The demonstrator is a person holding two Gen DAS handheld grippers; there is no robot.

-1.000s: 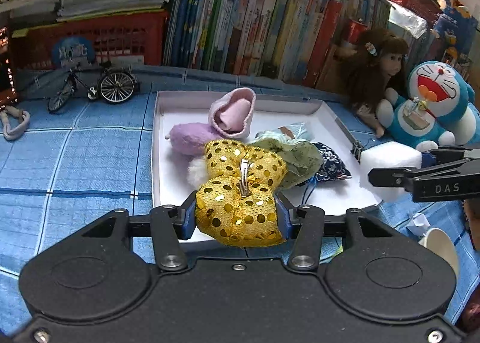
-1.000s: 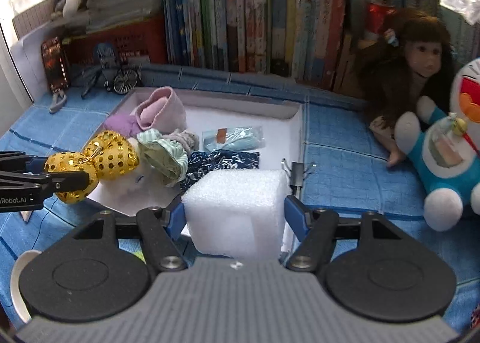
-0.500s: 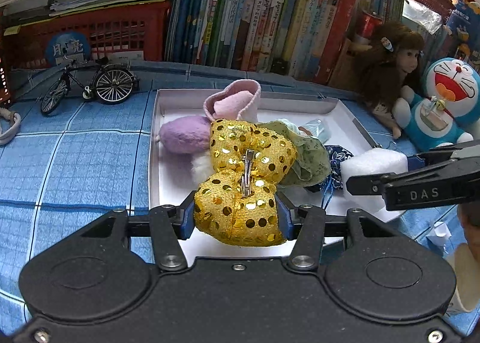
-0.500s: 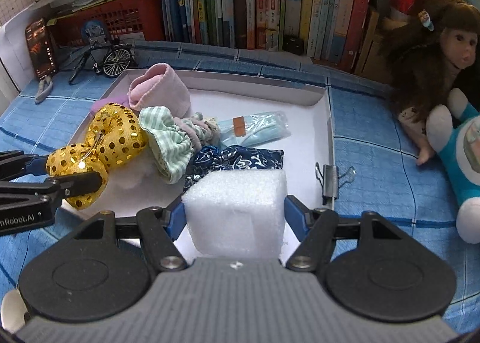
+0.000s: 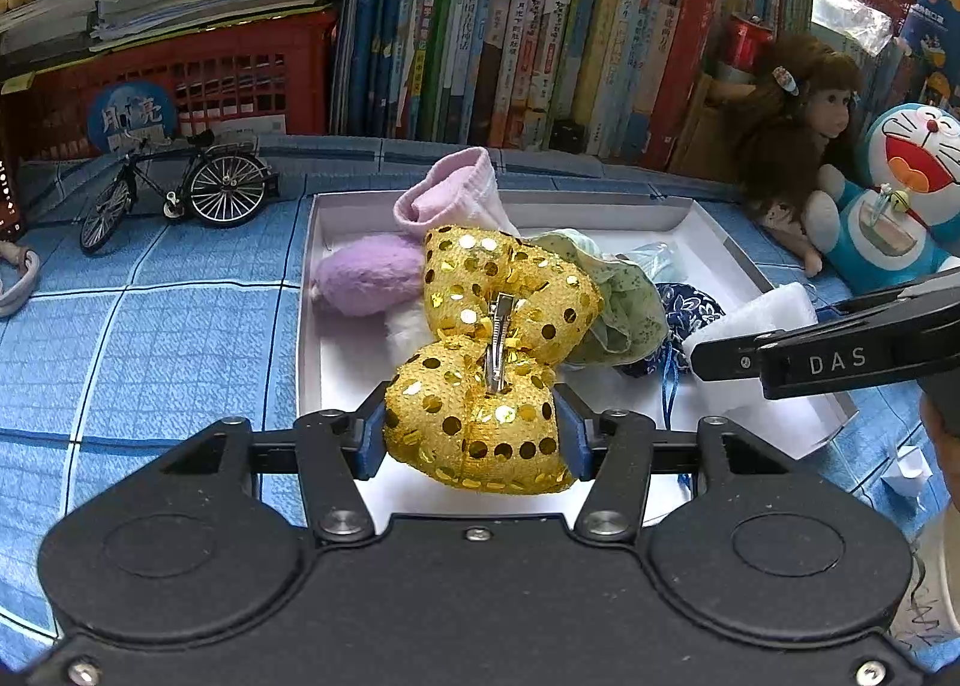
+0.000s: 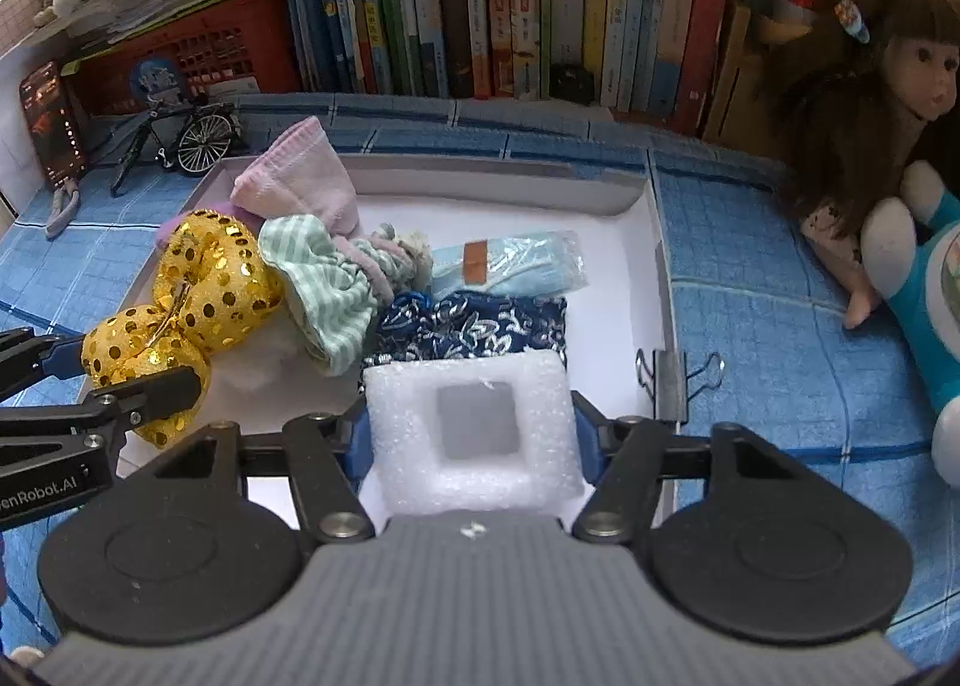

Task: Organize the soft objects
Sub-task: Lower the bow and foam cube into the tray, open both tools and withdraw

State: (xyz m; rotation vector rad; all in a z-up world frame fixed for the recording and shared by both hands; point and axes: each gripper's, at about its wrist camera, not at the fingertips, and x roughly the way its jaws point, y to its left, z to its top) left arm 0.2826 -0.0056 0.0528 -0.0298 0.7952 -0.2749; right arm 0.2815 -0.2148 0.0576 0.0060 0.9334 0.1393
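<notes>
Both tongs hung over the near edge of the white cardboard tray point(image 6: 657, 242), the landmark for everything else. Left tongs point(image 5: 471, 437) were easing open, their blue pads still flanking the near lobe of a puffy gold sequinned bow point(image 5: 480, 380), whose metal clip faced up and whose far lobe reached into the tray. Right tongs point(image 6: 471, 437) were narrowing, pads pressed on a white foam block point(image 6: 474, 434), coarse-grained, square, with a square hollow on top, at the tray's near right. Inside the tray lay a ribbed pink sock point(image 6: 300, 182), a green striped cloth point(image 6: 324, 290), a fuzzy lilac plush point(image 5: 366, 275) and a dark blue patterned pouch point(image 6: 474, 329).
</notes>
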